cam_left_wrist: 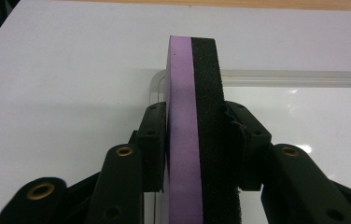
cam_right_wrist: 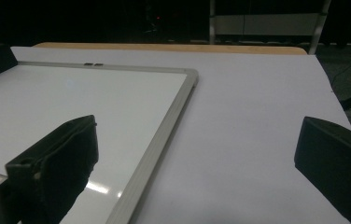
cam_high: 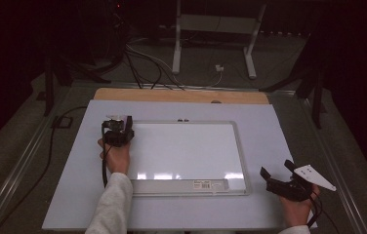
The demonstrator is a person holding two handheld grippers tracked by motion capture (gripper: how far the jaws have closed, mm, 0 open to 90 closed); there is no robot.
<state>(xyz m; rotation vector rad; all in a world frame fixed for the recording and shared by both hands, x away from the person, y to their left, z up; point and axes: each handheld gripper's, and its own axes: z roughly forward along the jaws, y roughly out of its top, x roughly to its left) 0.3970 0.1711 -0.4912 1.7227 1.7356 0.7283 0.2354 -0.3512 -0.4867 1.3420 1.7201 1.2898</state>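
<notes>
A flat whiteboard eraser with a purple foam back and a black felt face (cam_left_wrist: 193,130) is clamped edge-up between the jaws of the left gripper (cam_high: 118,129), the pads pressed against both its faces. It is held over the far left corner of the white, silver-framed whiteboard (cam_high: 240,146), which is laid on a pale table top (cam_high: 274,122). The right gripper (cam_high: 276,171) is held wide open with nothing between its jaws, just beside the whiteboard's near right corner.
</notes>
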